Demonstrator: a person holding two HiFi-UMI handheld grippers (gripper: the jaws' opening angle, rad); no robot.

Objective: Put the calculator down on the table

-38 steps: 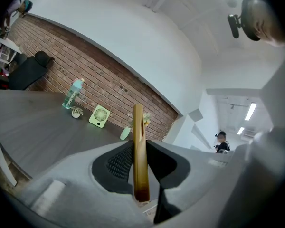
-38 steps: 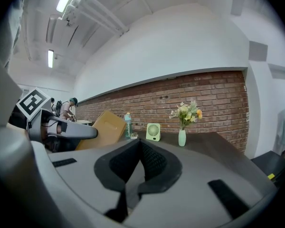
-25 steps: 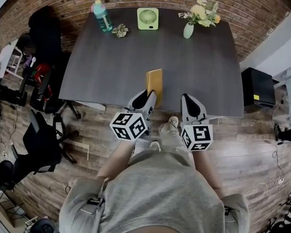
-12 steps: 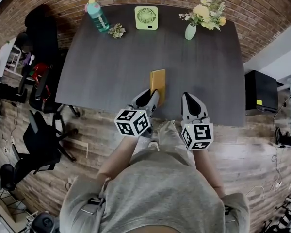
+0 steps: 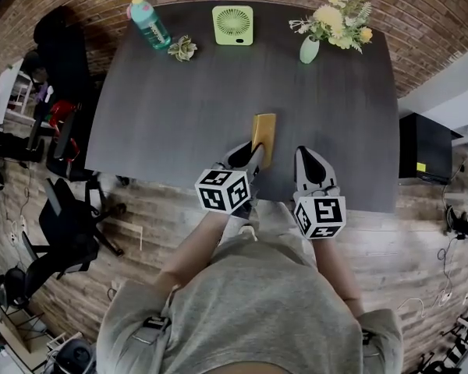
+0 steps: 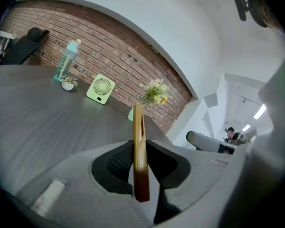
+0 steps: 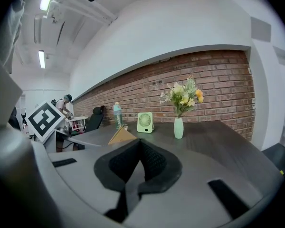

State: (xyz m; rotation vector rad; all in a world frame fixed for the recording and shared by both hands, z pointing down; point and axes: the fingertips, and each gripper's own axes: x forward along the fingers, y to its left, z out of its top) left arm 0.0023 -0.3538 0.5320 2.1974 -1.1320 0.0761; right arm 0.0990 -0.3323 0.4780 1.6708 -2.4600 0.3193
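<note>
Dark desk point(image 5: 179, 107) lies below us. Our left claw point(image 5: 252, 156) is clamped on the calculator point(image 5: 264, 133), held on edge over the desk's near side. Our right claw point(image 5: 306, 162), just right, is closed on nothing. Lowering and release remain, we judge.

Thin yellow calculator point(image 5: 265, 131), upright, edge-on

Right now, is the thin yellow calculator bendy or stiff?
Probably stiff: the thin yellow calculator juts straight from the shut left gripper, no sag. Likely light, since a pinch at one end holds it. Flat, so it shouldn't roll.
</note>
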